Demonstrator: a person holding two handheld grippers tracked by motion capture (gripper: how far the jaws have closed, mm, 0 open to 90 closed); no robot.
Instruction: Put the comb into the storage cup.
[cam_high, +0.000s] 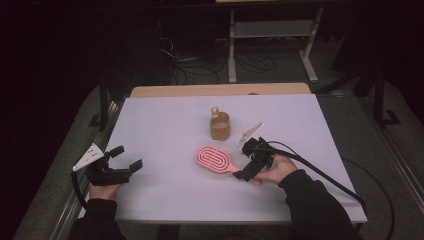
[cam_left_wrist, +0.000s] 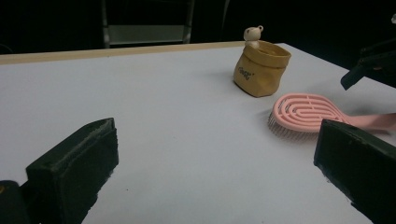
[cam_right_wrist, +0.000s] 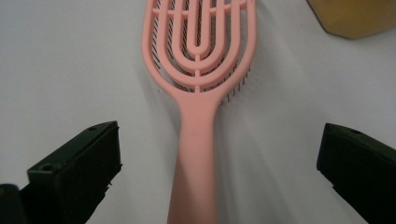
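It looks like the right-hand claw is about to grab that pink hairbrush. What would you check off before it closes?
1. Right claw open wide enough: ok, both jaws stand well apart.
2. Pink hairbrush handle centred between the jaws: ok, it runs up the middle of the right gripper view.
3. Jaws low enough to catch the handle: cannot tell, the height above the white table is unclear.
4. Brush lying flat and steady: ok, it rests bristles down.
5. Brown pouch out of the way: ok, it stands apart beyond the brush head.
6. Left claw clear of the brush: ok, it is open and off to the side.
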